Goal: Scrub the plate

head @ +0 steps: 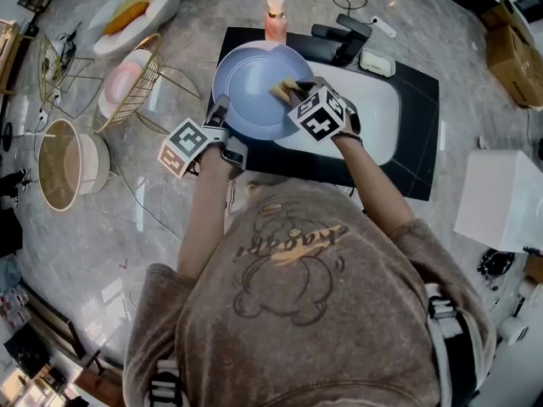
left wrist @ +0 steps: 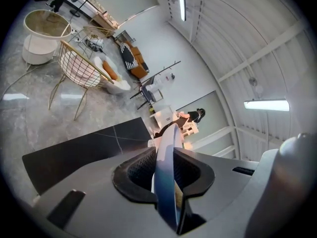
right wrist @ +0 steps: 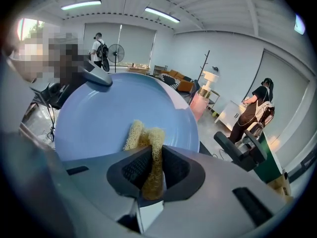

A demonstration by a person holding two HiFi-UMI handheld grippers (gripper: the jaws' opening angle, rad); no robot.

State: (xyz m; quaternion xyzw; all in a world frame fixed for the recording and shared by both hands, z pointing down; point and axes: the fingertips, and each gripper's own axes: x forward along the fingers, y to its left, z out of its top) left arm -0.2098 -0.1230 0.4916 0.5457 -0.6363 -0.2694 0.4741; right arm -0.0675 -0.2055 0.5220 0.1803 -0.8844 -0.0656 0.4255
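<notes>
A pale blue plate [head: 254, 87] is held tilted over the left end of the white sink [head: 373, 113]. My left gripper [head: 222, 124] is shut on the plate's near left rim; in the left gripper view the plate's edge [left wrist: 164, 177] stands upright between the jaws. My right gripper [head: 299, 91] is shut on a yellow mesh scrubber [head: 282, 89], pressed against the plate's right face. In the right gripper view the scrubber [right wrist: 146, 148] sticks out of the jaws onto the blue plate [right wrist: 99, 118].
A pink soap dispenser [head: 273, 17] and a black faucet [head: 346, 39] stand behind the sink, with a soap dish [head: 377, 62] at the right. A gold wire rack holding a pink plate [head: 127, 83], a white bowl [head: 64, 164] and a food plate [head: 136, 7] sit left.
</notes>
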